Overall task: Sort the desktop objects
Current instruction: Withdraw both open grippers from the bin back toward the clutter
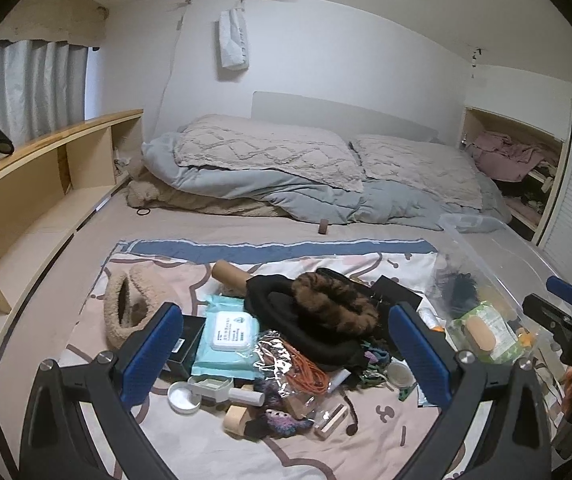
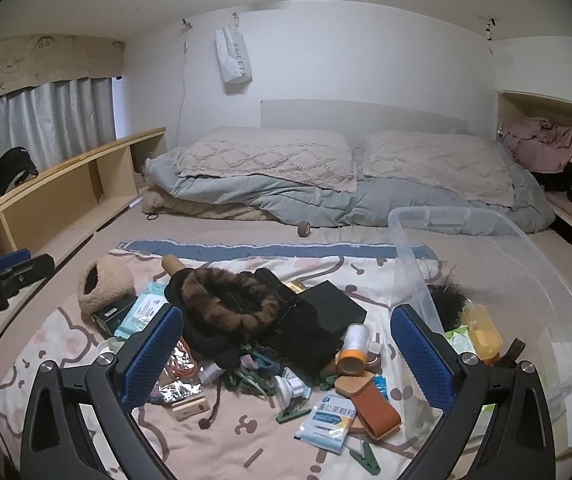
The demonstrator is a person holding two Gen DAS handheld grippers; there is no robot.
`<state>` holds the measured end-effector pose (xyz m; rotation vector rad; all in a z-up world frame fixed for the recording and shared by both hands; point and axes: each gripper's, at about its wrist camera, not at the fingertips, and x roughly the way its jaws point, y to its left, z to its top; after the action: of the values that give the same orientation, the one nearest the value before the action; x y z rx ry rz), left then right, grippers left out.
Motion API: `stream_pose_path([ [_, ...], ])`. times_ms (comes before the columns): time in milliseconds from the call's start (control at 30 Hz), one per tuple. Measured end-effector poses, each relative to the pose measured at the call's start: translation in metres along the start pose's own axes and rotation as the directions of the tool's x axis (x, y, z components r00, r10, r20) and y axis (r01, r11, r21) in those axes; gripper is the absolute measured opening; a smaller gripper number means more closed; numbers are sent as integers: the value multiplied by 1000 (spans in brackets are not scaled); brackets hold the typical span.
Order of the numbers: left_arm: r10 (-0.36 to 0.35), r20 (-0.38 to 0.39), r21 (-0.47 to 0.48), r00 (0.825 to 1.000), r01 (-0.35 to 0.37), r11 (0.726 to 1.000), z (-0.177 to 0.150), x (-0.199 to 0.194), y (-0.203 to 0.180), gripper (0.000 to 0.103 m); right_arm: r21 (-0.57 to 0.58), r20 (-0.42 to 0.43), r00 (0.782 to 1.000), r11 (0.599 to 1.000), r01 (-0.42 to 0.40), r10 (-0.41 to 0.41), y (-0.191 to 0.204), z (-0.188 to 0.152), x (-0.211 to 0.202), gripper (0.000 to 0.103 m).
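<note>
Clutter pile [image 2: 270,332] mostly unsorted on bed | clear bin [image 2: 517,280] right, few items in | left tool [image 1: 286,360], right tool [image 2: 286,360] both wide, empty

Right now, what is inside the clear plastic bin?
In the clear plastic bin I see a yellow bottle, a green wipes pack and a dark feathery item. Whatever lies beneath them is hidden.

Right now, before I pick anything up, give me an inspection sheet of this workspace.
Surface: patterned sheet spread over the bed.
Job's things: mixed pile with wet wipes pack, black box, brown leather case, medicine sachet.
Clutter: clear plastic bin at right, already holding a few items.
Grippers: left gripper and right gripper open, empty.
Cables: orange cord in the pile.
Surroundings: pillows, wooden shelf, curtain.
</note>
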<state>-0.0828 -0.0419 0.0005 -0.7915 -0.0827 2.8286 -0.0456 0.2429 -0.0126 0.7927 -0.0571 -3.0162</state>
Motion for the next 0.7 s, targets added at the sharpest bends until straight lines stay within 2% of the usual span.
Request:
stream_pose_path([
  [333,14,24,-2,1000,-14,1000,-1,-13,10,103,56,11,1000,998,-18,18,2,7,-16,103],
  [533,10,37,-4,999,-10,1000,-1,-19,11,103,32,9,999,999,-33,32,8,10,-24,103],
  [700,4,46,-12,999,-3,1000,-2,-22,13,103,-5,51,999,1000,-15,15,11,19,-35,103],
])
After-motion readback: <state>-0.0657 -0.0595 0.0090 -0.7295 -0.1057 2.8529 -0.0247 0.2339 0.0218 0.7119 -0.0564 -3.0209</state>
